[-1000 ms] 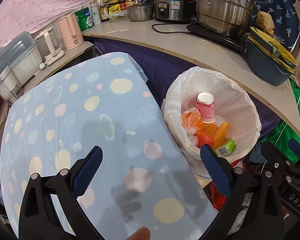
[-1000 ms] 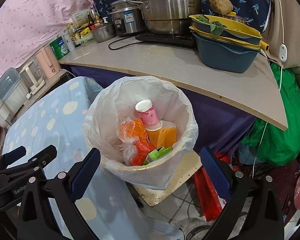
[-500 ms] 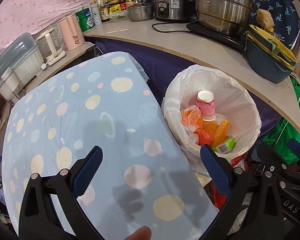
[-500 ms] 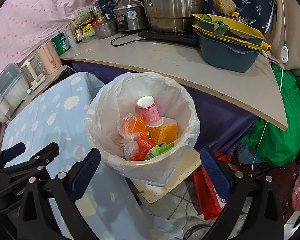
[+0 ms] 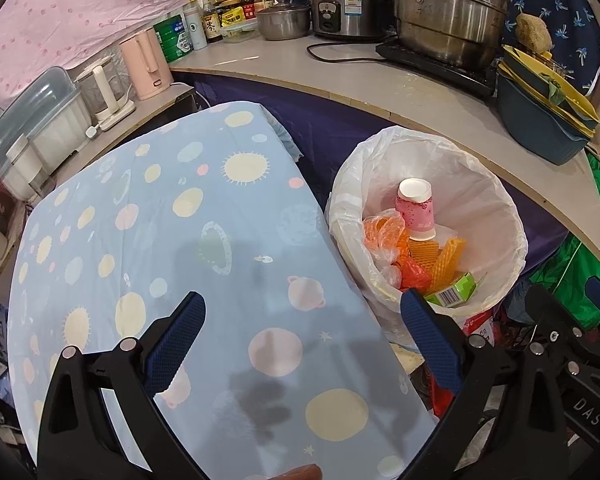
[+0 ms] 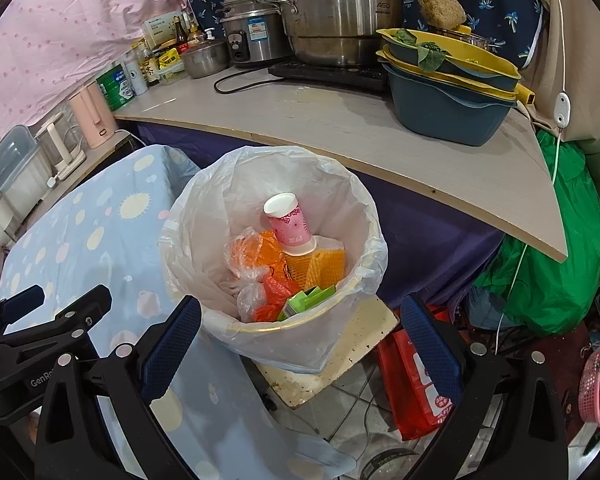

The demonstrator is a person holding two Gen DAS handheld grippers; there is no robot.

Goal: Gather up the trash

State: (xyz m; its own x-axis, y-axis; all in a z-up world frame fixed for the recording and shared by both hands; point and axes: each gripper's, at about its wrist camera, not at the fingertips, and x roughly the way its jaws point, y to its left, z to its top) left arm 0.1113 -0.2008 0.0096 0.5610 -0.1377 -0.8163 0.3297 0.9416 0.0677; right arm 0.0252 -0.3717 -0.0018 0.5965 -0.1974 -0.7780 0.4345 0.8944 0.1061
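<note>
Big picture first: over the last second both cameras have lifted slightly and eased back from the bin, and nothing inside it has shifted. I read that as the drop being done and the hands retreating. The patterned tablecloth (image 5: 148,216) carries no trash that these views show, so the collecting looks close to finished.

The room: a curved counter (image 6: 340,128) sweeps from nine o'clock round to three, loaded with steel pots (image 6: 336,20), a rice cooker (image 5: 346,10) and stacked blue-and-yellow basins (image 6: 448,92). A pink kettle (image 5: 146,64) stands at ten o'clock in the left view, and a green bag (image 6: 548,264) slumps at three o'clock on the right.

Now the white-lined trash bin (image 6: 204,216), just beside the table's edge, sitting on a stained board. Inside it: orange bags (image 6: 260,256), yellow wafer-like pieces (image 5: 448,256), an upturned pink paper cup (image 6: 290,224) and a green carton (image 5: 456,290) at the near rim.

The left gripper (image 5: 306,340) hangs over the cloth, jaws spread wide, holding nothing. The right gripper (image 6: 300,344) hovers at the bin's six o'clock, equally wide and empty.
</note>
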